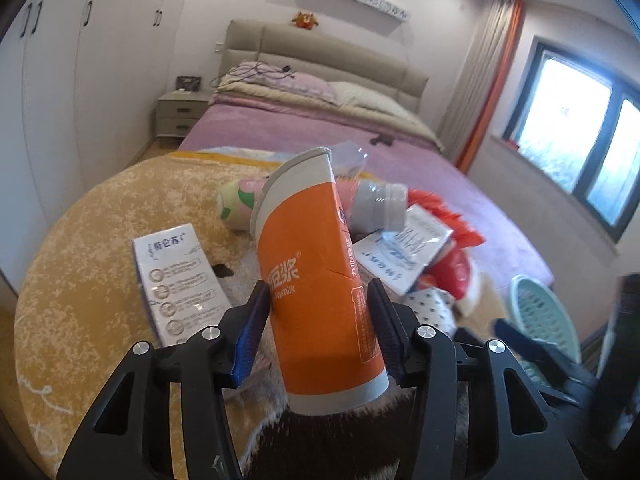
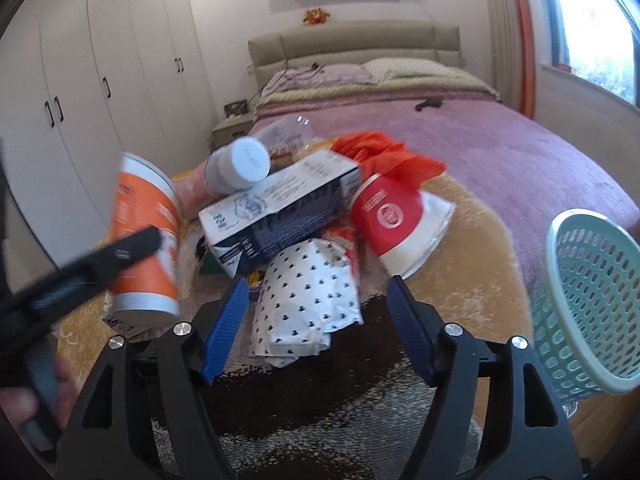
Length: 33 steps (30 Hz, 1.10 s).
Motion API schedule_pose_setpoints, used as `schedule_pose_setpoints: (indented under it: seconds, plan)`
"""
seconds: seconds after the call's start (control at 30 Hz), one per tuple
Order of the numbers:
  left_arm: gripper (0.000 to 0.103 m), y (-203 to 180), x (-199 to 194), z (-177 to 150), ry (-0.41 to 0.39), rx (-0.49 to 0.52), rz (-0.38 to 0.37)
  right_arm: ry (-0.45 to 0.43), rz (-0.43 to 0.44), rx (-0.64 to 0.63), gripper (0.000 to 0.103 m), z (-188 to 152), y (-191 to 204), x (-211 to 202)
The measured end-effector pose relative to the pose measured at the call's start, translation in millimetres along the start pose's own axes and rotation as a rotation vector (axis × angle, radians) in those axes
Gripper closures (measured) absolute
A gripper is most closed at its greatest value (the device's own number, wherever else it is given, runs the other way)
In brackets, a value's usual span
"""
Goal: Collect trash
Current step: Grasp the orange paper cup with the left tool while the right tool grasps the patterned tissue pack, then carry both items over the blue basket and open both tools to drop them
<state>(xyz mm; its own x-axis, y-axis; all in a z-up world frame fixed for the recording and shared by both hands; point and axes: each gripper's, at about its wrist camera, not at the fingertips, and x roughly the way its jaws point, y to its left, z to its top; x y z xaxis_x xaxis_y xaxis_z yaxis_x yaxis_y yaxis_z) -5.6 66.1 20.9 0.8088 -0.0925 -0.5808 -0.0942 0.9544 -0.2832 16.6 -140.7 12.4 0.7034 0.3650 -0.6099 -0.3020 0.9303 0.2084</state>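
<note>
My left gripper [image 1: 318, 300] is shut on an orange soymilk paper cup [image 1: 316, 272] and holds it tilted above the yellow blanket [image 1: 100, 220]; the cup also shows at the left of the right wrist view [image 2: 144, 240]. My right gripper [image 2: 316, 300] is open, its fingers either side of a white dotted wrapper [image 2: 308, 292] without touching it. Behind lie a white and blue carton [image 2: 280, 208], a grey bottle [image 2: 236, 168], a red and white cup [image 2: 392, 220] and a red plastic bag [image 2: 384, 152]. A green mesh basket [image 2: 592, 300] stands at the right.
A flat white box [image 1: 176, 276] and a pink and green packet [image 1: 236, 204] lie on the blanket left of the pile. The purple bed [image 2: 500, 152] stretches behind. White wardrobes [image 2: 100, 80] line the left wall. A window [image 1: 580, 128] is at the right.
</note>
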Motion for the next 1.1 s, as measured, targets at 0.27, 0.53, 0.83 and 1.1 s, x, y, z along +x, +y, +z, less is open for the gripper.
schedule_pose_setpoints:
  seconds: [0.27, 0.53, 0.83, 1.1]
  plan:
    - [0.054, 7, -29, -1, -0.012, 0.021, -0.071, 0.096, -0.051, -0.010, 0.046, -5, 7, 25]
    - [0.054, -8, -26, -9, 0.000, 0.059, -0.112, 0.080, 0.008, 0.023, 0.089, -12, -4, 10]
    - [0.054, -58, -20, -8, -0.006, 0.145, -0.204, -0.020, -0.012, 0.063, 0.089, -6, -29, -41]
    - [0.054, -151, 3, -4, -0.009, 0.271, -0.323, -0.146, -0.136, 0.169, 0.089, 4, -112, -90]
